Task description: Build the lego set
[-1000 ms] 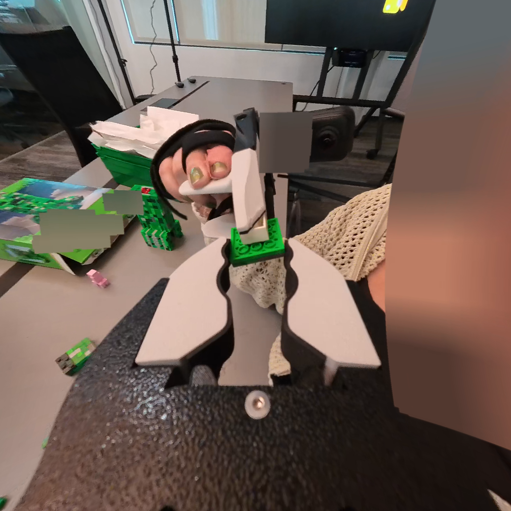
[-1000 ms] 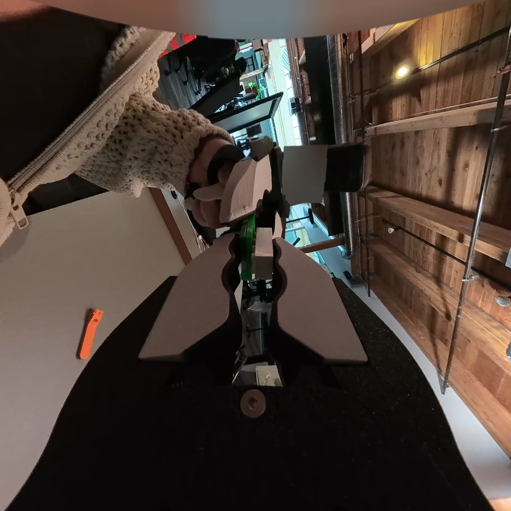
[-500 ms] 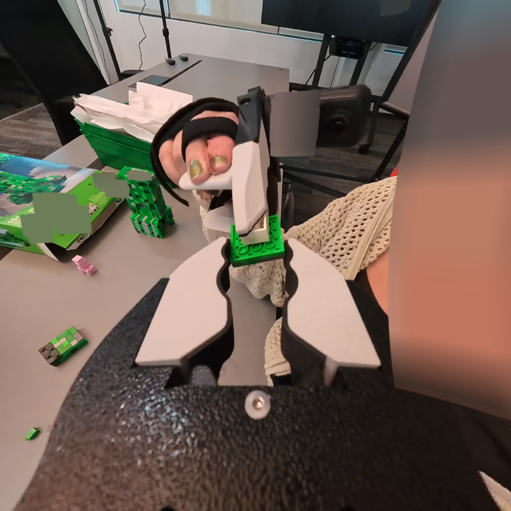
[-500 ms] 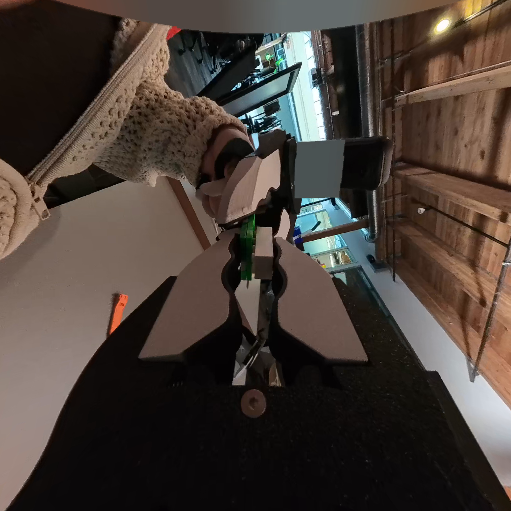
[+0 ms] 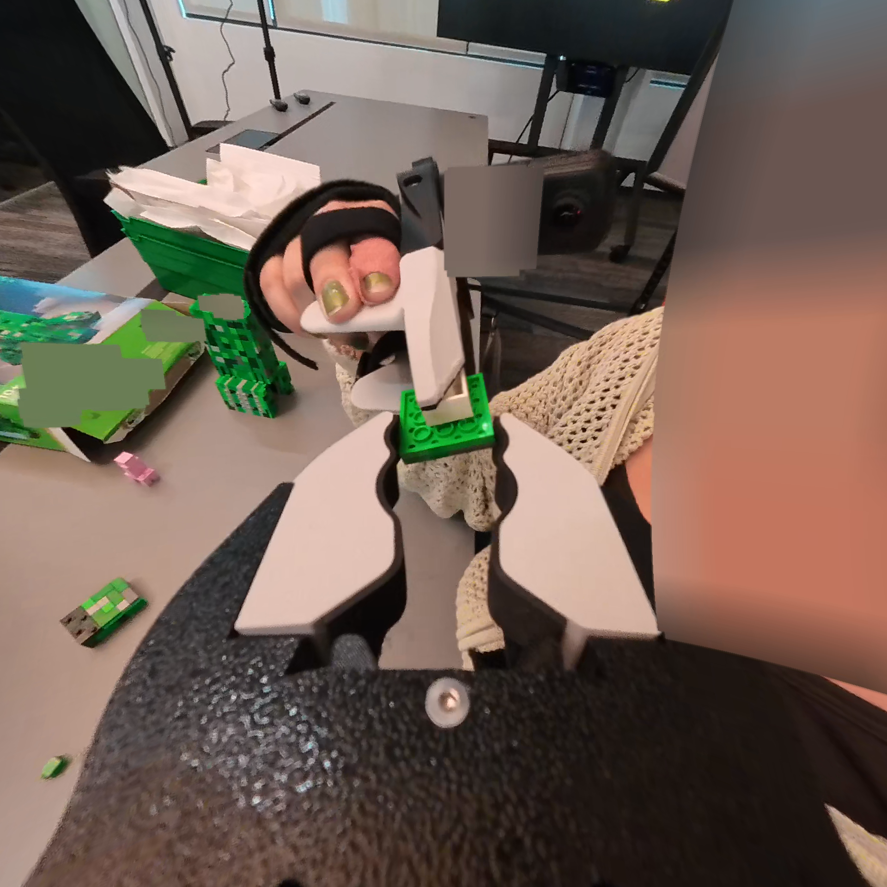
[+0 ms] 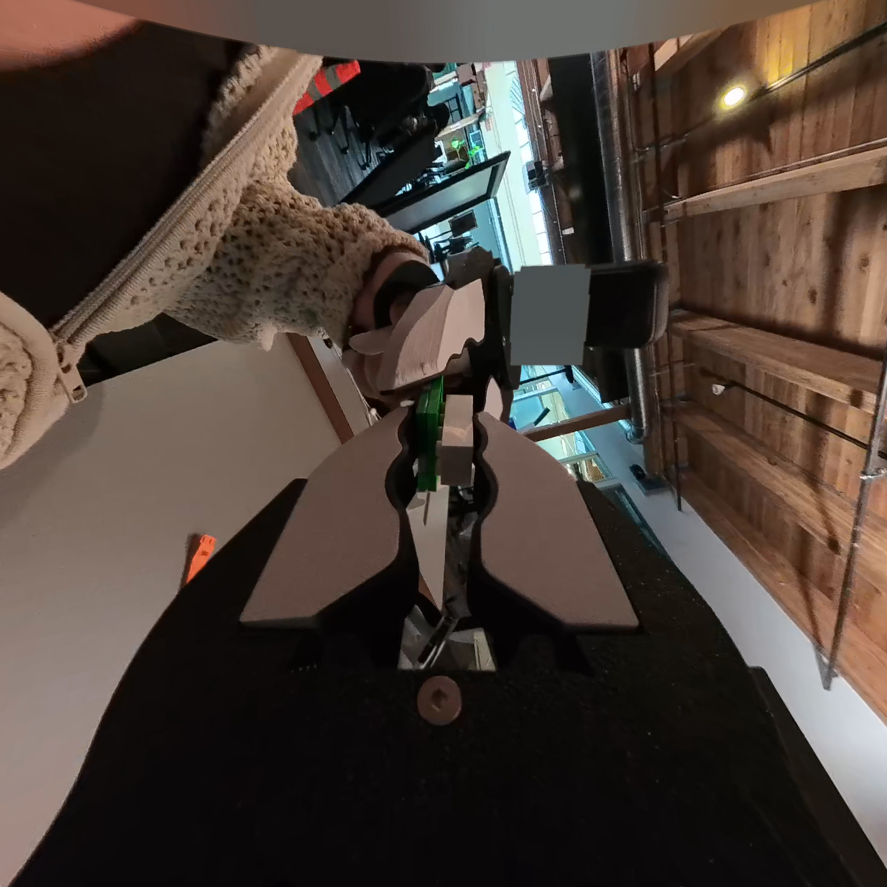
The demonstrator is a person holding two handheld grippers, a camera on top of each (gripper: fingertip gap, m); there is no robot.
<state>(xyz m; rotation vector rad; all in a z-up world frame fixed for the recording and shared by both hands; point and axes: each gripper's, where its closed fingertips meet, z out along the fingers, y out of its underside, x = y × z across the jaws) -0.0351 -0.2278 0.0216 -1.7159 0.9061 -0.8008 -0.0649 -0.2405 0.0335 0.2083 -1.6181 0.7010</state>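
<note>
Green, studded and square, the plate [image 5: 445,431] is held above the desk [image 5: 201,461], clamped by its edges at the tips of the left gripper [image 5: 446,439]. A white brick [image 5: 456,401] sits on its studs, and the right gripper [image 6: 439,451] is closed across both, one finger on the brick and one behind the plate. The person's right hand [image 5: 331,273] wears a black strap. On the desk to the left stand a green figure [image 5: 242,355] and an open box [image 5: 81,355], with a pink piece [image 5: 137,468], a small green block [image 5: 103,617] and a green bin [image 5: 187,259] of paper farther off. An orange tool [image 6: 199,557] lies in the right wrist view.
</note>
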